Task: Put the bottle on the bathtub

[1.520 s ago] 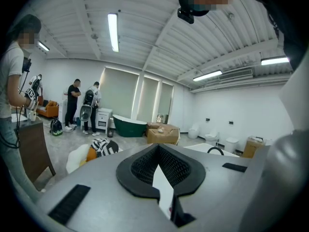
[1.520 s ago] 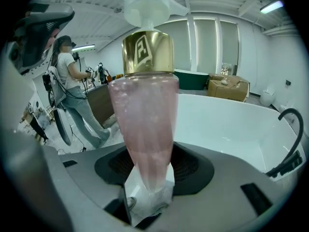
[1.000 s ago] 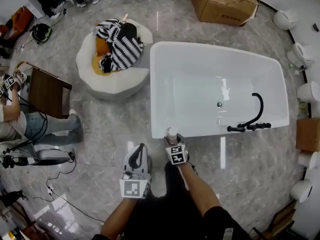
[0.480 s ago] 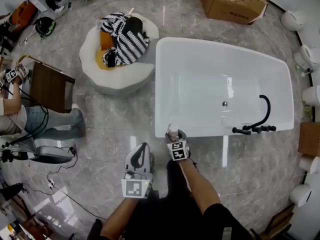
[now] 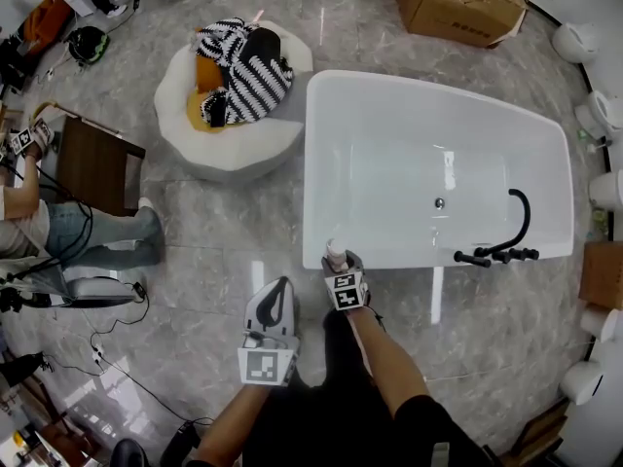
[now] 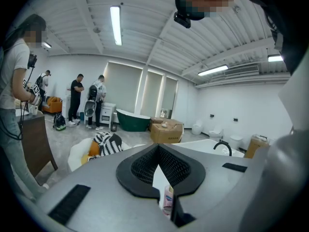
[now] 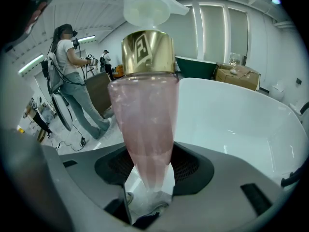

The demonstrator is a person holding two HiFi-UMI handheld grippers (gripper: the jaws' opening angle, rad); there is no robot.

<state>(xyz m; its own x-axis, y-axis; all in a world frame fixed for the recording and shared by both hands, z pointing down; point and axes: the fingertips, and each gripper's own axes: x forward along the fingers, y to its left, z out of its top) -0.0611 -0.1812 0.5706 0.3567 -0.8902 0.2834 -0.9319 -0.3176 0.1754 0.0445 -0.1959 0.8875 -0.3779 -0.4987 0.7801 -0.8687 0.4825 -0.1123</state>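
A pink bottle [image 5: 335,255] with a gold collar and a white pump top stands upright at the near left corner of the white bathtub [image 5: 310,163]. My right gripper [image 5: 341,269] is shut on its lower body. In the right gripper view the bottle [image 7: 145,124] fills the middle between the jaws of the right gripper [image 7: 147,178], with the bathtub [image 7: 231,110] behind it. Whether its base touches the rim is hidden. My left gripper [image 5: 270,309] hangs over the floor to the left, shut and holding nothing. Past the left gripper [image 6: 161,178], in its own view, a sliver of the bottle [image 6: 167,199] shows.
A black faucet [image 5: 506,232] sits on the tub's near right rim. A round white pouf [image 5: 234,144] with striped clothes stands left of the tub. Beyond are a cardboard box [image 5: 462,8], a brown table [image 5: 92,168], a person [image 5: 58,241], floor cables [image 5: 117,368] and toilets [image 5: 605,188].
The head view has shifted a little, so the tub and pouf sit slightly lower and further right. Both grippers and the bottle keep their places at the tub's corner.
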